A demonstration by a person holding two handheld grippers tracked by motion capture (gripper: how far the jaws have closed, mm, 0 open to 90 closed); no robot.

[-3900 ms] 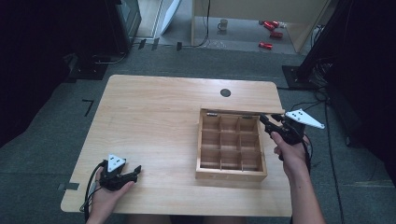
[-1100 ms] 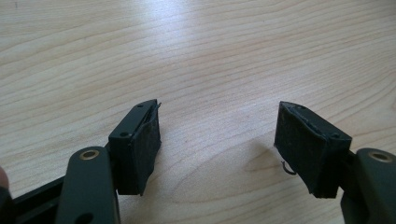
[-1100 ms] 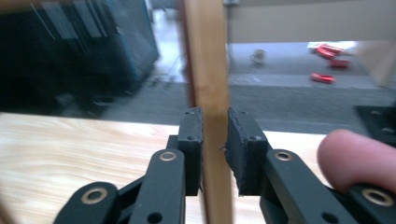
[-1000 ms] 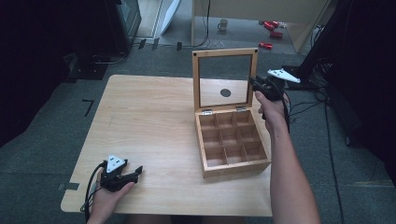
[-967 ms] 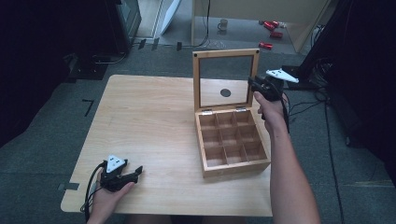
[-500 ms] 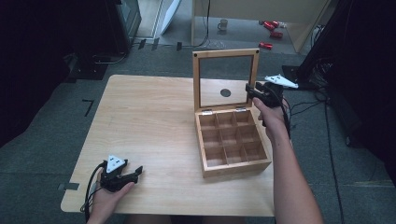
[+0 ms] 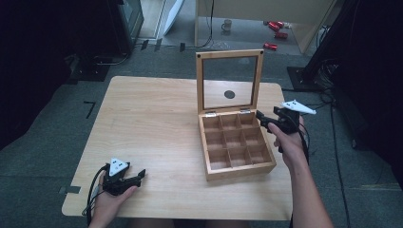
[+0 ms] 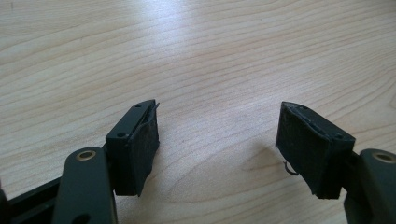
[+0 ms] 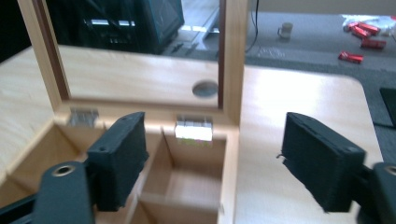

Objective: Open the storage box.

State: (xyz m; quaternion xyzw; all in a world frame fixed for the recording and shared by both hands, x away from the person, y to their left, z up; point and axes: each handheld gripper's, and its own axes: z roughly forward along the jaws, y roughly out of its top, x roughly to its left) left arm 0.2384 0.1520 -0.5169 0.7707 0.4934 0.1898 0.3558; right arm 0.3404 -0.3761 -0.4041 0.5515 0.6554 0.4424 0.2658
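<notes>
My right gripper point(image 7: 264, 118), jaws just opening and empty, hangs beside the wooden box point(image 7: 236, 147), its glass lid point(image 7: 230, 80) upright; my left gripper point(image 7: 135, 176) rests spread on the table point(image 7: 152, 118).

No legible text (anywhere)

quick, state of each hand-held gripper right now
Left hand-held gripper: open, nothing between the jaws, over bare table.
Right hand-held gripper: open, jaws just opening, holding nothing, beside the open wooden box.
</notes>
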